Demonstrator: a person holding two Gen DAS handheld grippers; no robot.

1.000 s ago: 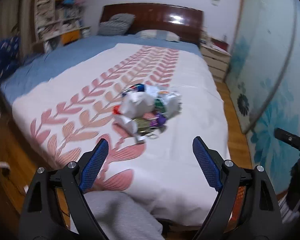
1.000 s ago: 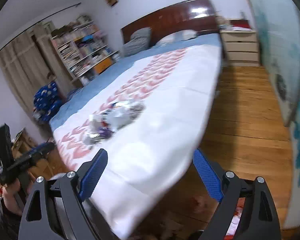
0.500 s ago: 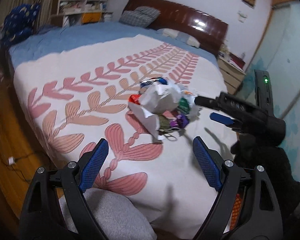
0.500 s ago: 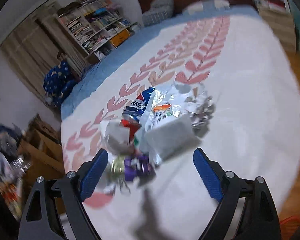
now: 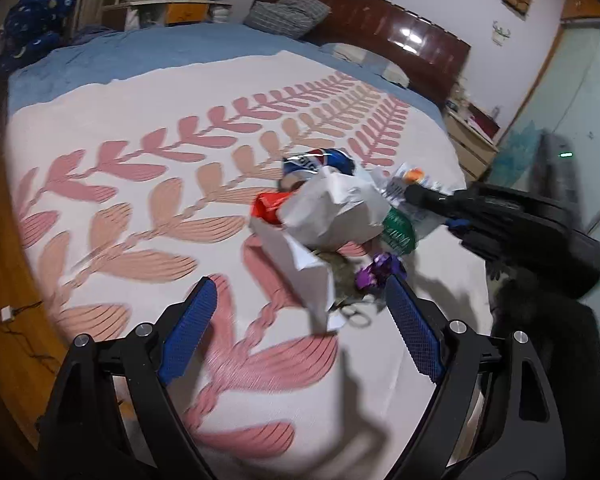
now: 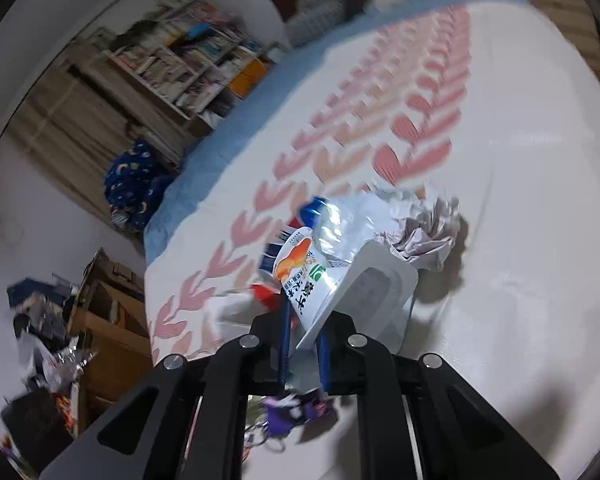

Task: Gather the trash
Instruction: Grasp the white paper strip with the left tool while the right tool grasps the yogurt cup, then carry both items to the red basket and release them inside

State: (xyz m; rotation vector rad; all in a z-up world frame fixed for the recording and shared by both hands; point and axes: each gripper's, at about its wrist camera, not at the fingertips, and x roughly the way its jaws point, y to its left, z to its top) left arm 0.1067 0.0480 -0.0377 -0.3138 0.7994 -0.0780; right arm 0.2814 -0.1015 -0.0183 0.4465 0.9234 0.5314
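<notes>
**Right wrist view: first piece of trash pinched**

Right wrist view shows our right tool (image 6: 302, 350) clamped on the lower edge of a white drink pouch (image 6: 308, 280) at the near side of the trash pile (image 5: 340, 224) on the bed (image 5: 140, 208). Our left tool (image 5: 300, 320) hangs with its fingers wide apart, nothing between them, just short of the pile. We judge the pickup just begun; next we must lift the pouch clear without dragging its neighbours. We see no bin or bag to receive it.

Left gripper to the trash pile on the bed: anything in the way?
Nothing visible. The left gripper is open over bare bedspread, and the trash pile lies just ahead. The right gripper, shut on a white wrapper, reaches in from the far side.
</notes>
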